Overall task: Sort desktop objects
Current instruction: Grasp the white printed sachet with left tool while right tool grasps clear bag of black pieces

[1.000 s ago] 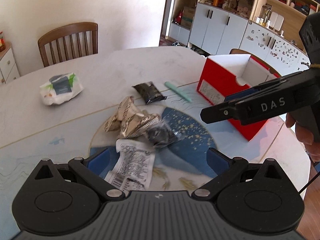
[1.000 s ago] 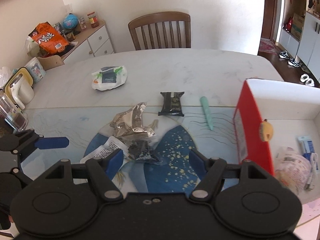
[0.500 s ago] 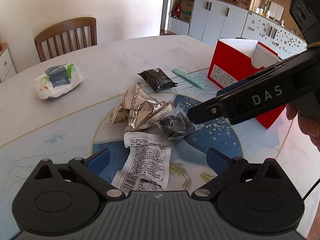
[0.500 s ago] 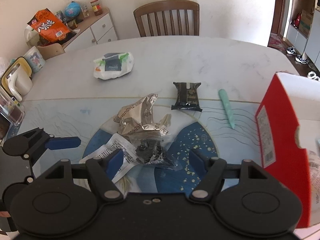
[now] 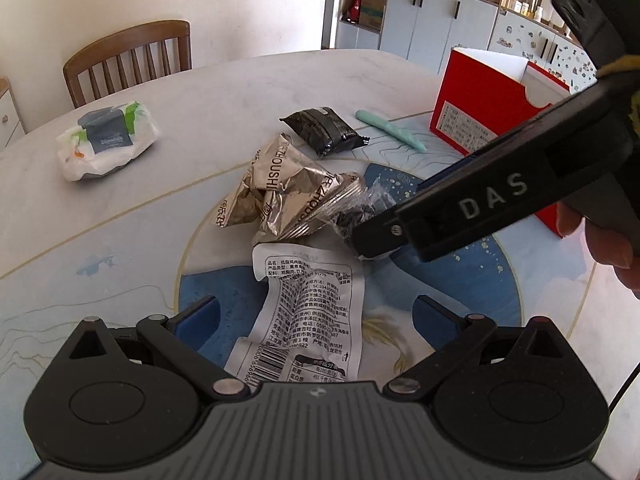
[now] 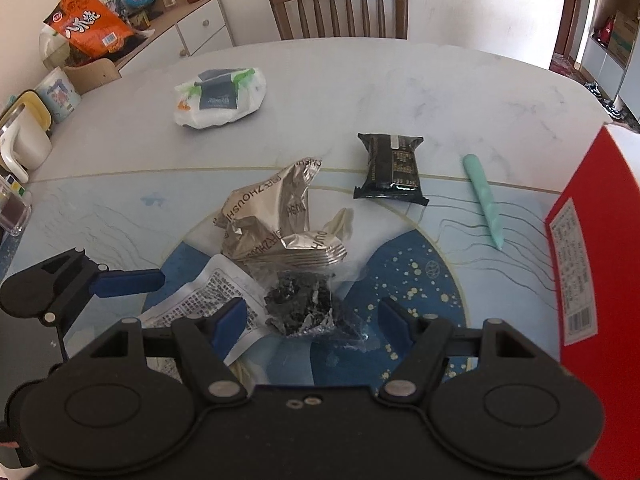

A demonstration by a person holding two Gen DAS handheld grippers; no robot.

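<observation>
A crumpled silver wrapper (image 5: 280, 196) (image 6: 276, 220) lies mid-table. A clear bag of dark bits (image 6: 308, 308) lies next to it, partly hidden in the left wrist view (image 5: 360, 208). A white printed wrapper (image 5: 312, 312) (image 6: 208, 304) lies in front. My left gripper (image 5: 316, 320) is open, low over the white wrapper. My right gripper (image 6: 312, 320) is open, its fingers either side of the clear bag. A black snack packet (image 5: 324, 128) (image 6: 392, 168) and a mint-green pen (image 5: 392, 130) (image 6: 484, 200) lie further back.
A red box (image 5: 488, 108) (image 6: 588, 248) stands open at the right. A white tissue pack (image 5: 104, 140) (image 6: 220, 96) lies at the far left. A wooden chair (image 6: 340, 4) stands behind the table. A sideboard with an orange bag (image 6: 88, 24) is at the left.
Both grippers have come lower and closer to the wrapper pile. The right gripper has moved left, away from the red box, and now straddles the clear bag.
</observation>
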